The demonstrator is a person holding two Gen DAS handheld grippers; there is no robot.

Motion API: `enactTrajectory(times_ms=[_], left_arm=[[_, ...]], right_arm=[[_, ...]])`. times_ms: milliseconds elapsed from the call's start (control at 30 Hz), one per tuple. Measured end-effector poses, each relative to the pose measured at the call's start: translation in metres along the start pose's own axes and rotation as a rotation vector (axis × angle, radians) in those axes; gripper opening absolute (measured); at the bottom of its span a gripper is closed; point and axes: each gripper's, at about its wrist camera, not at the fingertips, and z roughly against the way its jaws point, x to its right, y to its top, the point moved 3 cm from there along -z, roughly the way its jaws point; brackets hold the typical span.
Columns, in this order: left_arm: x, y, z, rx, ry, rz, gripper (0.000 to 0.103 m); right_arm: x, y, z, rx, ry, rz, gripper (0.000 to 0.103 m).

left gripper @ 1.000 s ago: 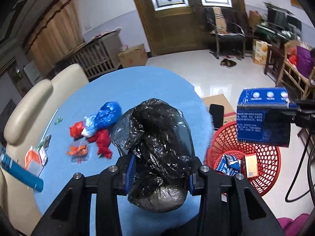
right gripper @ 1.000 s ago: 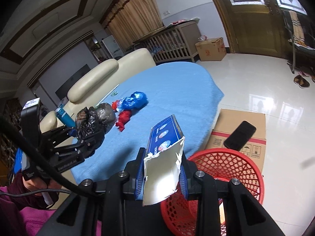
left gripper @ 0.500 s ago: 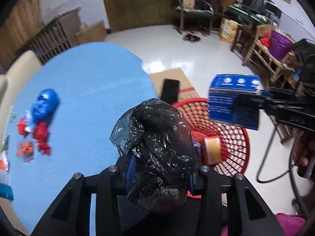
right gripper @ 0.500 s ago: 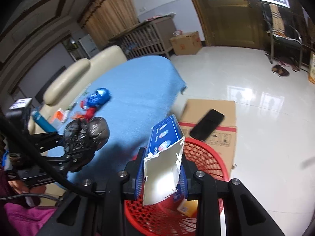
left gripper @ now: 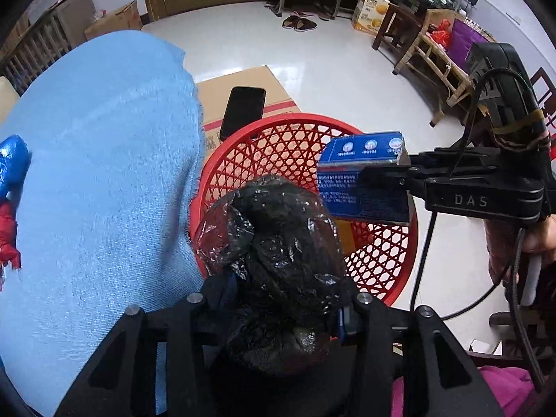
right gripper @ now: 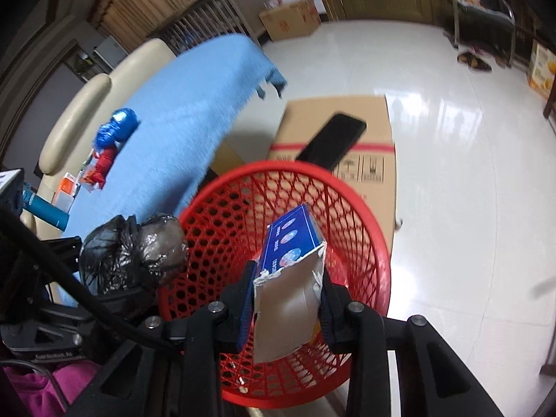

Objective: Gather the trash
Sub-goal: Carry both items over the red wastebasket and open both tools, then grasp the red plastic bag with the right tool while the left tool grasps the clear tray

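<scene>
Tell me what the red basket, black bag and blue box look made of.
Basket: rigid glossy plastic, moulded open lattice. Bag: thin plastic film, crinkled and shiny. Box: printed cardboard, seemingly; its torn end shows grey-white board.

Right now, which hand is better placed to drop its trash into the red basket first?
Right. Its fingers hold the blue carton over the red basket's open middle, while the left gripper's black bag sits near the rim beside the blue cloth.

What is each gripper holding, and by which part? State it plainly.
The left gripper clamps a crumpled black plastic bag across its lower bulge. The right gripper pinches a blue carton by its sides at the torn end. Both are above the red basket.
</scene>
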Motion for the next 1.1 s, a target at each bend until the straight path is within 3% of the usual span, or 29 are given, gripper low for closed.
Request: enactTrajectory(times_ms=[67,100,133,400,700,867,1100], left_arm=[[-0.004,0.0,0.0,0.0,-0.005,0.014,0.051],[-0.006,-0.001,0.0,0.002,0.001,0.022,0.057],[-0.008,-0.001,0.0,0.006,0.007,0.03,0.058],[-0.023,-0.011,0.019,0.065,0.034,0.081,0.059],[-0.084,-0.031,0.069,0.236,0.101,0.328,0.062],[-0.124,-0.051,0.093,0.31,0.193,0.451,0.062],[-0.179,-0.084,0.123,0.393,0.323,0.602,0.063]], right_arm=[[0.002,0.0,-0.003,-0.034,0.018,-0.037,0.041],[0.003,0.001,-0.005,-0.04,0.023,-0.048,0.055],[0.003,0.002,-0.003,-0.032,0.032,-0.059,0.062],[-0.016,0.018,0.018,0.065,0.057,-0.035,0.062],[-0.065,0.043,0.042,0.223,0.103,0.009,0.062],[-0.101,0.05,0.045,0.266,0.136,0.05,0.062],[-0.144,0.06,0.039,0.257,0.175,0.112,0.062]])
